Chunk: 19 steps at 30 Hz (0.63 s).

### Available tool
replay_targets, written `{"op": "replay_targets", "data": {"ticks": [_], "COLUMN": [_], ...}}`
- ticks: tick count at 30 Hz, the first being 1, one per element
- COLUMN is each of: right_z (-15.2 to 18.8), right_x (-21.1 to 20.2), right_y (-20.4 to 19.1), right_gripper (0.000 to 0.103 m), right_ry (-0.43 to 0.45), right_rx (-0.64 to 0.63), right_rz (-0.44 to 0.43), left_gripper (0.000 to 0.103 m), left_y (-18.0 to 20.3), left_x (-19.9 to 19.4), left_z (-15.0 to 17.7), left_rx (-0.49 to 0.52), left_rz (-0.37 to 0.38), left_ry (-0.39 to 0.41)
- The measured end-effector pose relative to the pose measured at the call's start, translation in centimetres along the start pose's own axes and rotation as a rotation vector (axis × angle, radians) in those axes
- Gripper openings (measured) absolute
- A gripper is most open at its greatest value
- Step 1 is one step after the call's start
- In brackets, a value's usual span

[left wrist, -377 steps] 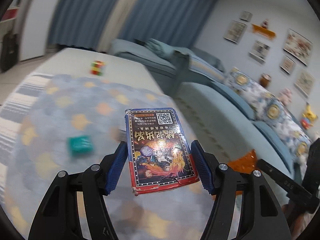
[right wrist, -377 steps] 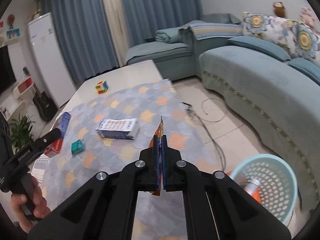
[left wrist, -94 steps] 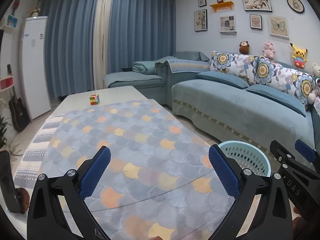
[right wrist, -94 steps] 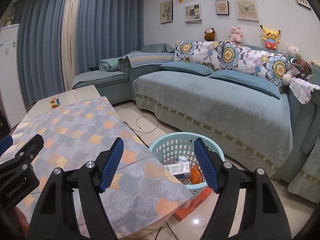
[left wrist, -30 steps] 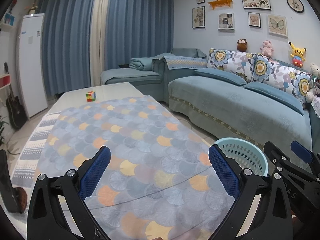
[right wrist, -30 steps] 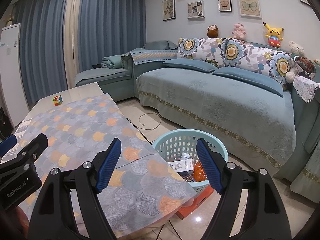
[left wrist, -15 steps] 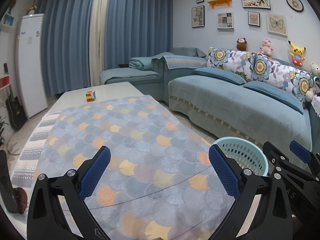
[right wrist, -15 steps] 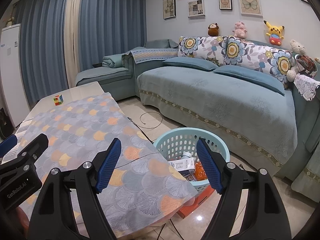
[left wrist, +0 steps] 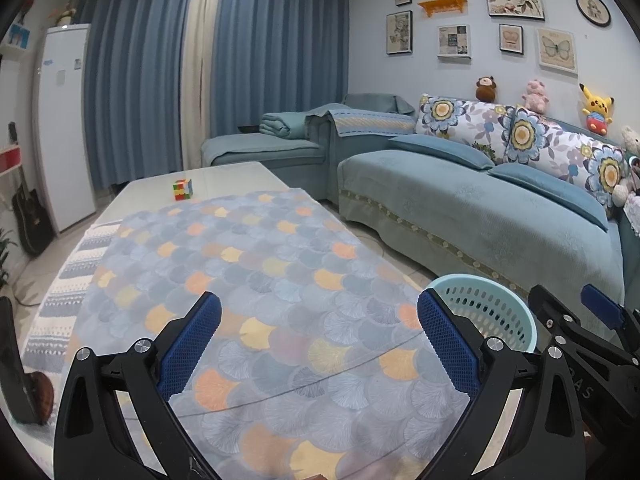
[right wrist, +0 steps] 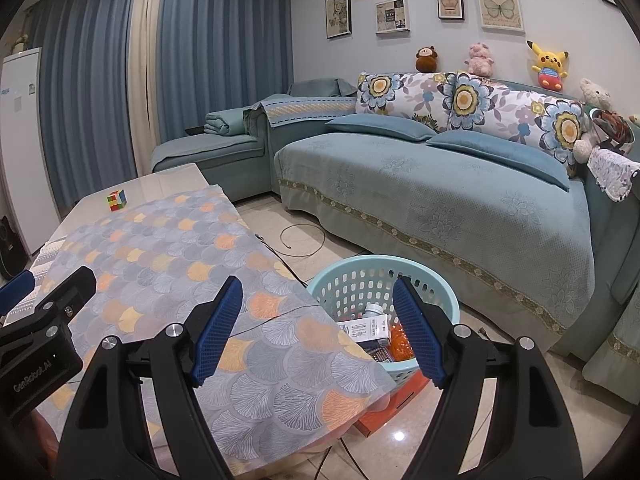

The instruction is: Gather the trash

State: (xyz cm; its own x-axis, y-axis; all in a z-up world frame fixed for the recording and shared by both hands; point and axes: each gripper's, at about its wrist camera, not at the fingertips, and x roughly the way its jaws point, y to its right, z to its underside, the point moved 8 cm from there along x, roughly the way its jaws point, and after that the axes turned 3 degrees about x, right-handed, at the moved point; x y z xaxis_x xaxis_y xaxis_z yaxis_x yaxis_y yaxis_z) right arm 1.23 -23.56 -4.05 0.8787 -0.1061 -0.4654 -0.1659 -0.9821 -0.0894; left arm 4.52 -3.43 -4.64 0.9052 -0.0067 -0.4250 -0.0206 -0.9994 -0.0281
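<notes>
**A:** What takes up most of the room?

**B:** The teal sectional sofa [right wrist: 440, 200], with floral cushions [right wrist: 464, 100] along its back and plush toys on top, a Pikachu [right wrist: 546, 65] among them. In front of it stands the low table [left wrist: 240, 172], most of it under a cloth with a fan-scale pattern [left wrist: 260, 280].

**A:** Anything on the table?

**B:** Only a Rubik's cube [left wrist: 183, 189] on the bare far end, well apart from both tools.

**A:** And the trash?

**B:** It lies in the light-blue laundry-style basket [right wrist: 352, 276] on the floor, just beside the table's near corner, between table and sofa. Inside I can make out a white carton [right wrist: 370, 329], something orange [right wrist: 400, 340] and a small bottle cap or jar top; the rest is too hidden to name.

**A:** The grippers?

**B:** The left gripper [left wrist: 318, 340] hangs over the cloth with its blue pads wide apart and nothing between them. The right gripper [right wrist: 318, 330] is also spread wide and empty, its pads framing the basket from above the table's edge. Each tool shows at the margin of the other's view.
</notes>
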Motion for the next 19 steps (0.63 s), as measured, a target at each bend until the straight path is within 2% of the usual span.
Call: {"op": "replay_targets", "data": {"ticks": [4,8,15,19], "right_z": [0.0,0.1,0.0,-0.1], "right_x": [-0.1,-0.4,-0.7,-1.0], "right_y": [-0.1,-0.3,-0.7,-0.8], "right_gripper": [0.073,0.073,0.073,0.073], "right_ry": [0.005,0.012,0.018,0.022], "right_rx": [-0.005,-0.009,-0.02,-0.019], "right_rz": [0.01,0.018,0.024,0.023], "left_gripper": [0.095,0.095,0.096,0.096], "left_y": [0.0,-0.4,-1.0,-1.4], "left_x": [0.4,0.0,0.2,0.1], "left_z": [0.5,0.6,0.6,0.6], "left_rx": [-0.007,0.005,-0.022,0.001], "left_rz": [0.01,-0.022,0.026,0.009], "left_ry": [-0.015,0.006,-0.023,-0.015]}}
